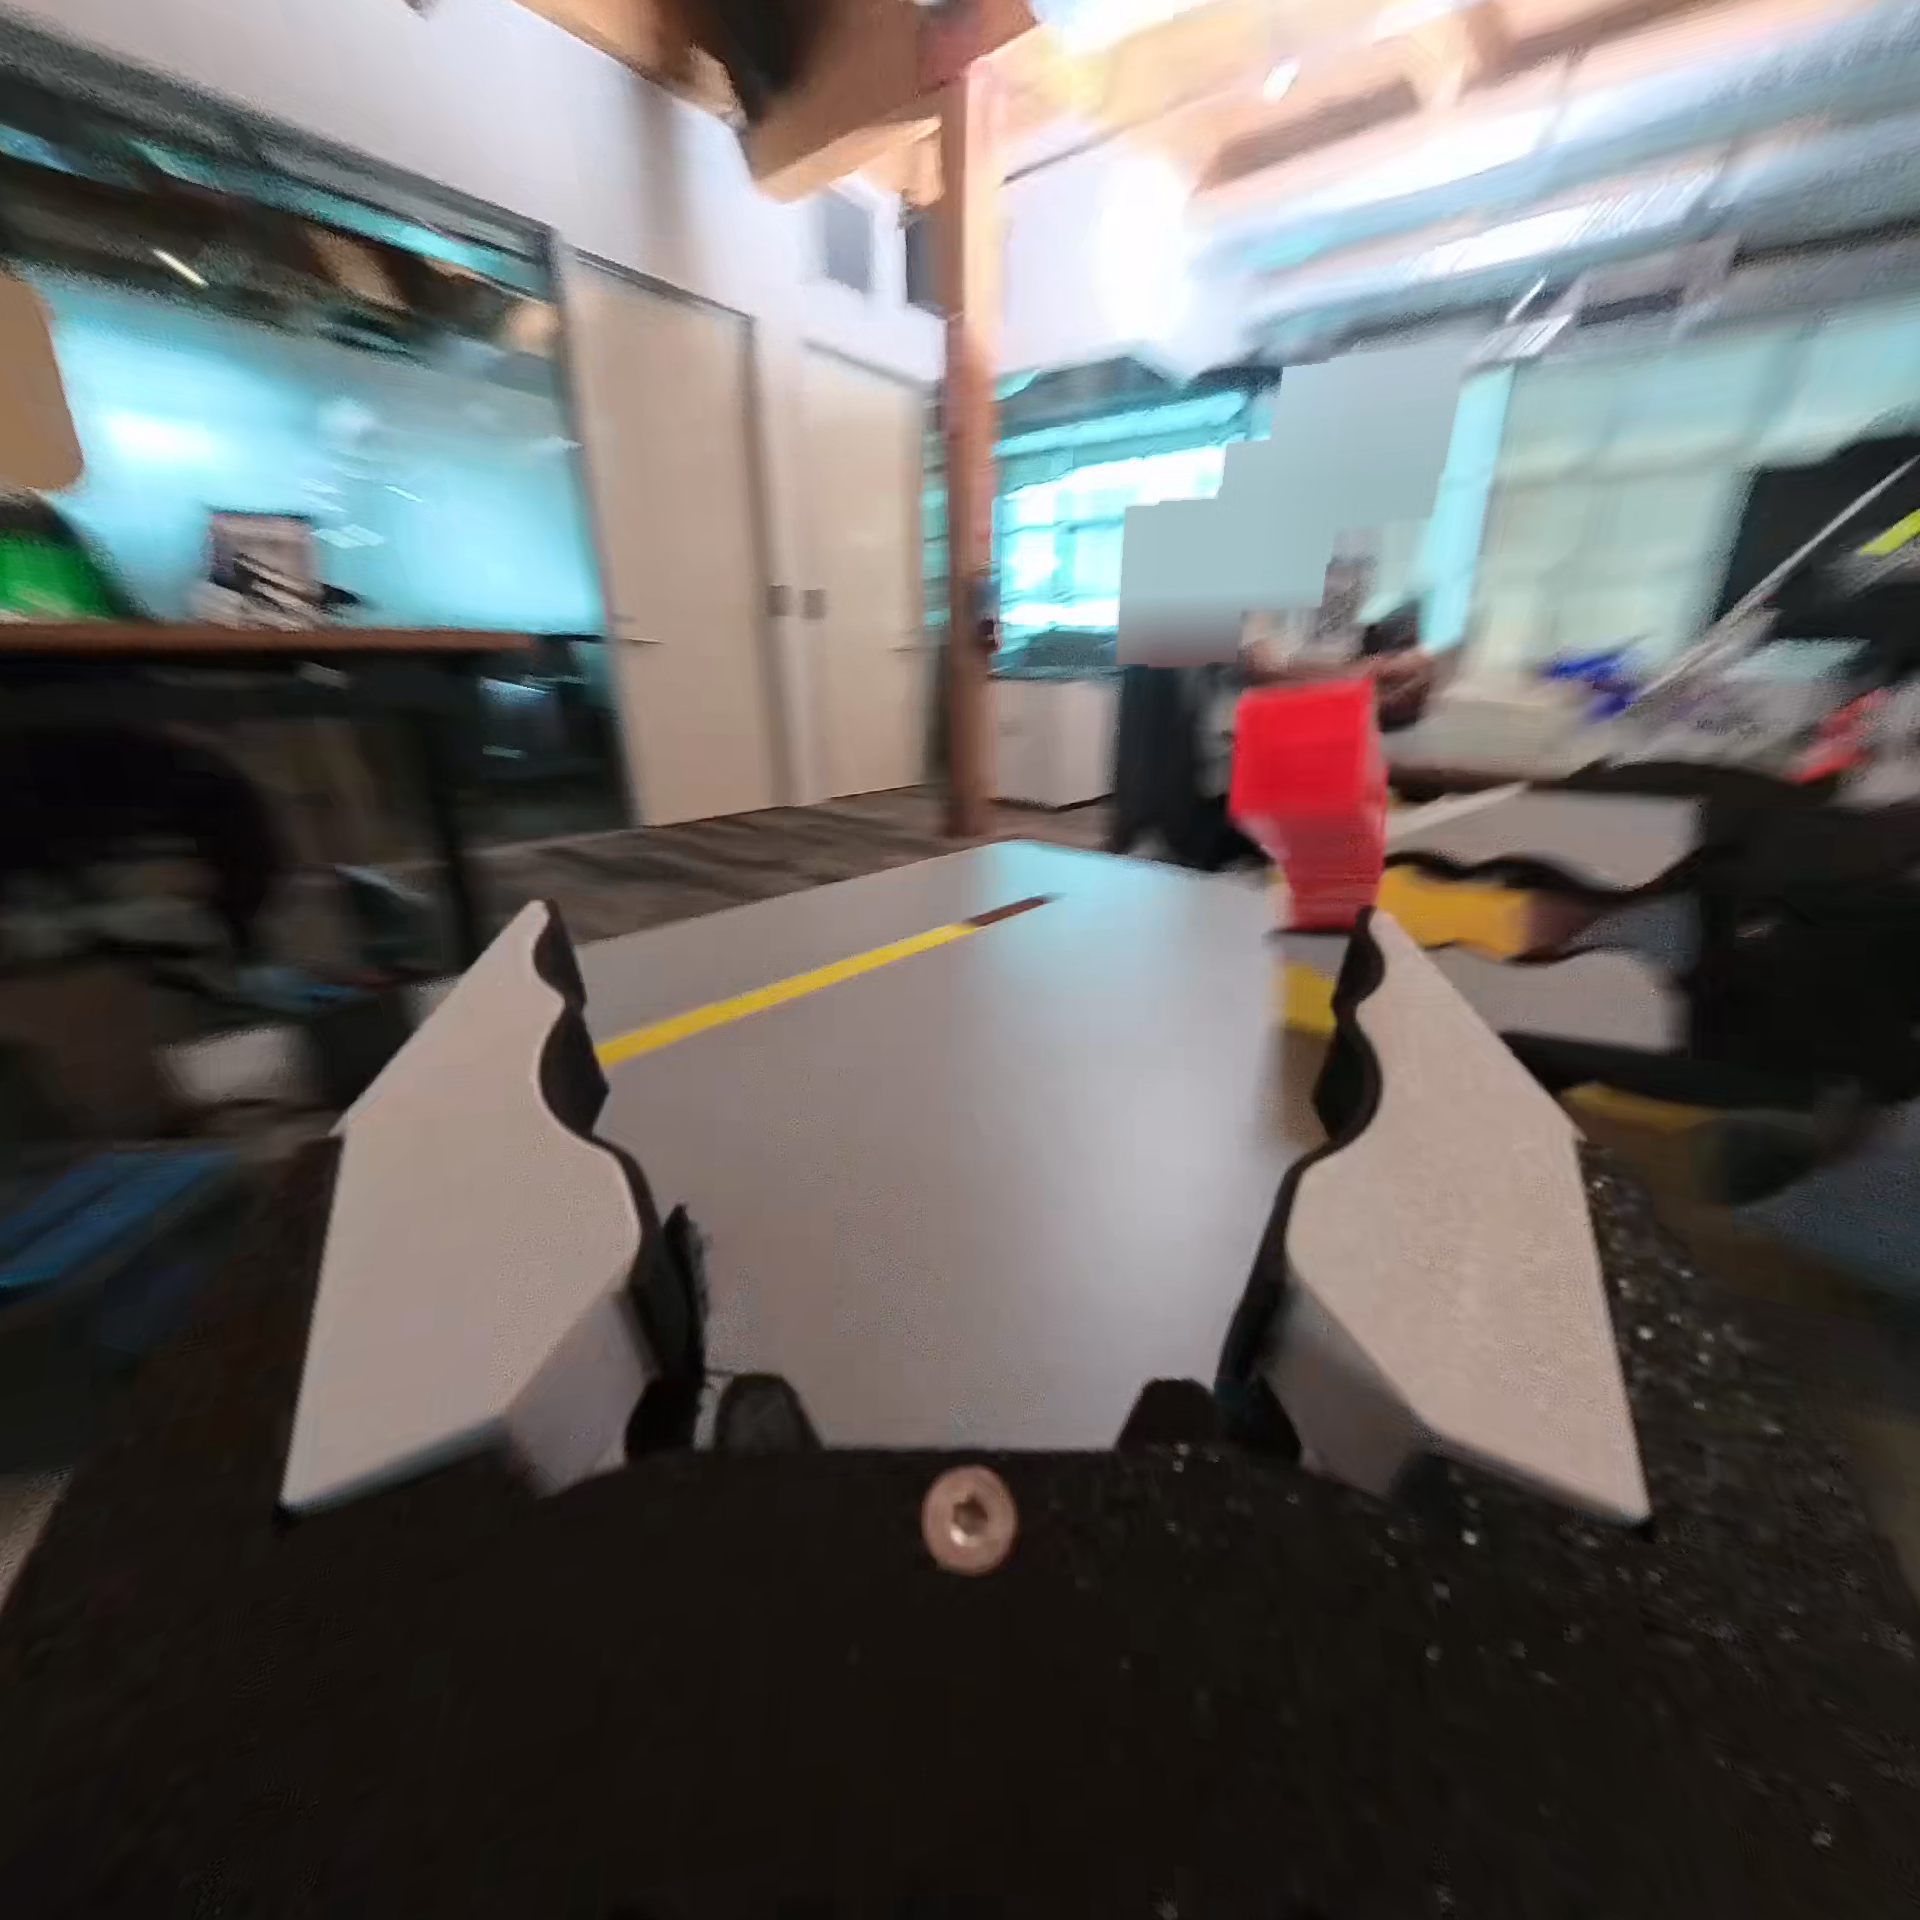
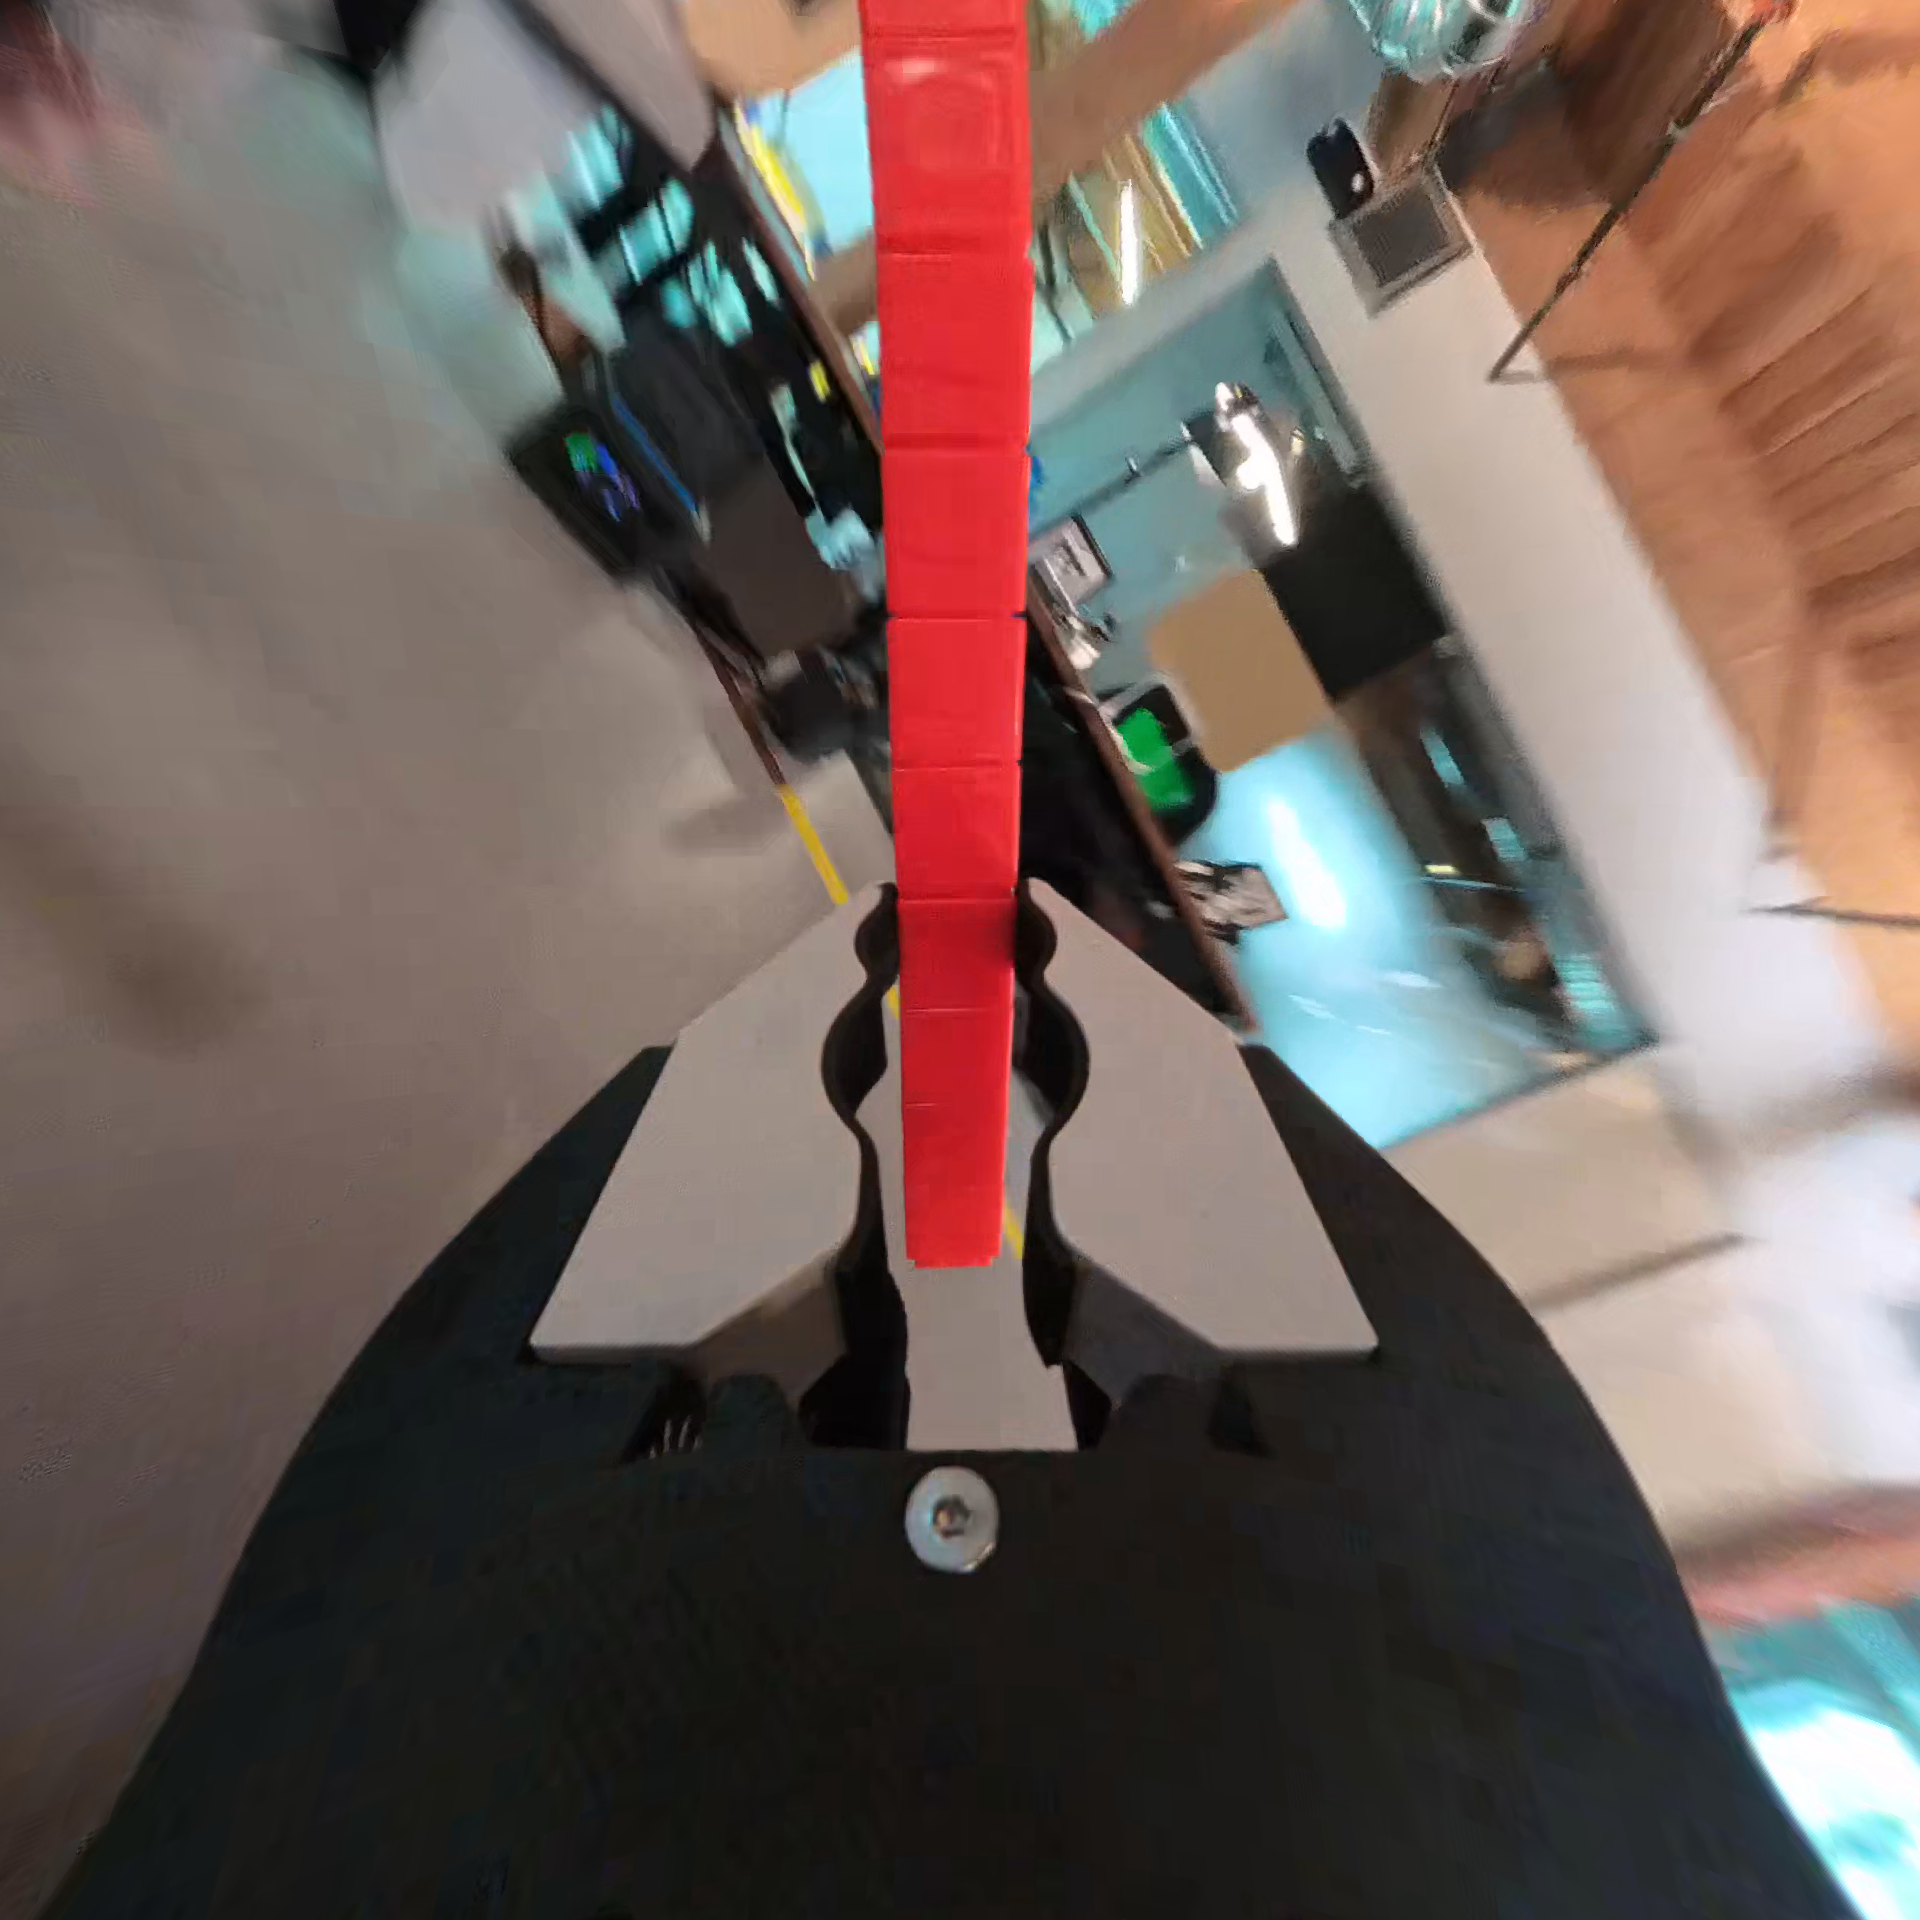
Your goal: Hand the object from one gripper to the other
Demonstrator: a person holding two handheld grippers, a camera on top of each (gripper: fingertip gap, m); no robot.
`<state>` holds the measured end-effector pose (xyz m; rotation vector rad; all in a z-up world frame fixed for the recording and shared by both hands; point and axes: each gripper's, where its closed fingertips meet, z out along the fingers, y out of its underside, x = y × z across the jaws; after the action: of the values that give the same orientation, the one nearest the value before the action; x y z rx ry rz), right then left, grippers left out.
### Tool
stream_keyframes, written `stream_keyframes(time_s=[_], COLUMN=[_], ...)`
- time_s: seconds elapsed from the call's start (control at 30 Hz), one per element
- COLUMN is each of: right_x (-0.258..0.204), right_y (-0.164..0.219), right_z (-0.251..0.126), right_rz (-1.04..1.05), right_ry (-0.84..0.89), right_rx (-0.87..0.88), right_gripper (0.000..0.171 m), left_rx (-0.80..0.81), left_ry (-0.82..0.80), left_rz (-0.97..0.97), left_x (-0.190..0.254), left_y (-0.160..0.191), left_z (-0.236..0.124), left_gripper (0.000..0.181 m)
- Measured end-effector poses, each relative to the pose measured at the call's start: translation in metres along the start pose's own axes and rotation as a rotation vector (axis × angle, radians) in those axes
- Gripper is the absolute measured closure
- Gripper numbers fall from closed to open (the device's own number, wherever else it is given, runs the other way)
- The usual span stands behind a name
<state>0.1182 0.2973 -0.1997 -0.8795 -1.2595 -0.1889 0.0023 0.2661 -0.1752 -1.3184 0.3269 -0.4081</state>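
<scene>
In the left wrist view, the left gripper [image 1: 961,935] hangs over the grey table [image 1: 935,1143] with its jaws spread wide and nothing between them. A yellow strip of tape [image 1: 790,992] runs across the table ahead of the left finger. Farther right, just past the tip of the right finger, the red bar [image 1: 1314,800] shows up, blurred, above the table's far edge; beside it lies a grey, black-edged finger that I take to be part of the other gripper, with something yellow behind it that is too smeared to name.

In the right wrist view, the right gripper [image 2: 954,904] has its jaws pinching the near end of that red bar [image 2: 956,520], a long segmented piece that runs straight out from the jaws to the top of the frame. The grip sits on the last few segments only, so most of the length is free. The room behind is tilted and blurred.

The step in hand looks like the approach before the transfer: one gripper carries the bar, the other is empty and ready. The next move calls for bringing the free length of the bar between the spread left jaws, lining it up squarely, closing the left jaws on it, and only then releasing the right.
</scene>
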Motion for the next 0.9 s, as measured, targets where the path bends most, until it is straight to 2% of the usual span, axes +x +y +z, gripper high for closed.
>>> stream_keyframes(time_s=[0.1, 0.17, 0.27, 0.33, 0.4, 0.47, 0.5, 0.6, 0.63, 0.67, 0.73, 0.9], right_x=[-0.009, -0.016, -0.019, -0.018, -0.019, -0.021, -0.022, -0.004, 0.002, 0.007, 0.018, 0.026], right_y=[0.017, 0.022, 0.022, 0.019, 0.016, 0.016, 0.016, 0.001, -0.006, -0.012, -0.021, -0.029], right_z=[0.007, 0.011, 0.014, 0.014, 0.014, 0.014, 0.014, 0.013, 0.01, 0.008, 0.003, -0.003], right_rz=[-0.236, -0.307, -0.336, -0.347, -0.363, -0.381, -0.378, -0.218, -0.143, -0.075, -0.009, -0.138], right_ry=[0.025, 0.02, 0.022, 0.03, 0.031, 0.02, 0.015, 0.126, 0.141, 0.148, 0.181, 0.279], right_rx=[-0.116, -0.148, -0.149, -0.141, -0.133, -0.139, -0.137, -0.059, -0.025, 0.006, 0.05, 0.099], right_gripper=[0.152, 0.151, 0.151, 0.151, 0.151, 0.151, 0.151, 0.143, 0.13, 0.11, 0.084, 0.073], left_rx=[-0.11, -0.199, -0.409, -0.513, -0.538, -0.532, -0.534, -0.577, -0.575, -0.559, -0.523, -0.403], left_ry=[-0.146, -0.15, -0.04, -0.065, -0.086, -0.112, -0.123, -0.157, -0.168, -0.17, -0.138, 0.184], left_rz=[0.421, 0.696, 0.988, 1.167, 1.263, 1.271, 1.254, 1.105, 1.023, 0.921, 0.654, -0.156], left_x=[-0.005, 0.009, 0.038, 0.039, 0.041, 0.041, 0.039, 0.028, 0.025, 0.023, 0.023, 0.055], left_y=[0.004, 0.013, 0.052, 0.07, 0.076, 0.073, 0.071, 0.072, 0.072, 0.07, 0.069, 0.061], left_z=[-0.006, -0.002, 0.009, 0.016, 0.022, 0.025, 0.024, 0.023, 0.023, 0.022, 0.022, 0.024], left_gripper=[0.04, 0.047, 0.085, 0.106, 0.123, 0.149, 0.158, 0.16, 0.16, 0.161, 0.161, 0.161])
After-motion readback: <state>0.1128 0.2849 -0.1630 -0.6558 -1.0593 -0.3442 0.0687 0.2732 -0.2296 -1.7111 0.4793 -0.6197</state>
